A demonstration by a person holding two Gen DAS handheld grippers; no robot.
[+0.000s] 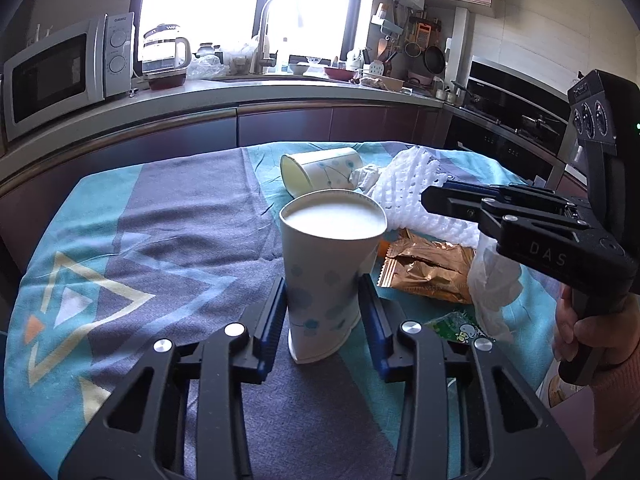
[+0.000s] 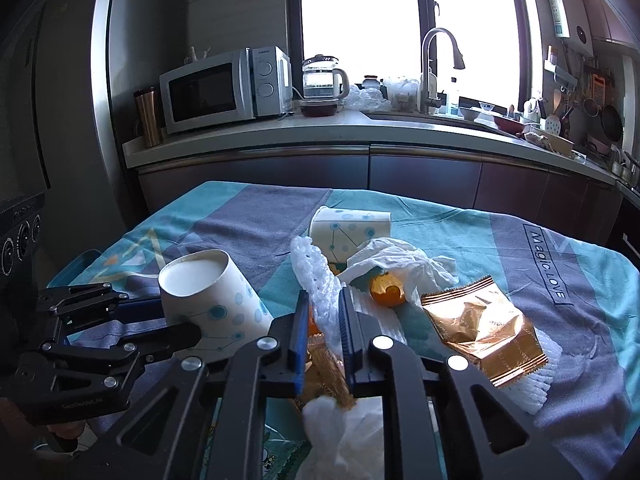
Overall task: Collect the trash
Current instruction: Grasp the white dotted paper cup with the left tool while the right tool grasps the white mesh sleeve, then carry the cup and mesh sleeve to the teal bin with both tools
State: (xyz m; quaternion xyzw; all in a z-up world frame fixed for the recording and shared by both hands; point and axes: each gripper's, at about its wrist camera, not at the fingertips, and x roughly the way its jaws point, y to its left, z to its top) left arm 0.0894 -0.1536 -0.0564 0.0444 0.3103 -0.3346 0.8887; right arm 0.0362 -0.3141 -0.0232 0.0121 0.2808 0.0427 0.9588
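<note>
My left gripper [image 1: 322, 304] is shut on a white paper cup with blue dots [image 1: 324, 276], held upright on the tablecloth; the cup also shows in the right wrist view [image 2: 216, 300]. My right gripper [image 2: 324, 316] is shut on a white foam net [image 2: 316, 280], with a crumpled white tissue [image 2: 340, 432] under it. In the left wrist view the right gripper [image 1: 436, 200] reaches over the net [image 1: 416, 192]. A second cup [image 1: 320, 170] lies on its side behind. Gold wrappers [image 2: 484, 328], an orange peel [image 2: 386, 292] and a white tissue [image 2: 400, 260] lie nearby.
The table has a blue, grey and teal cloth [image 1: 160, 248]. A green wrapper [image 1: 460, 328] lies near the front right. Behind runs a kitchen counter [image 1: 240, 92] with a microwave [image 1: 60, 76], a kettle [image 1: 164, 50] and a sink tap [image 2: 434, 68].
</note>
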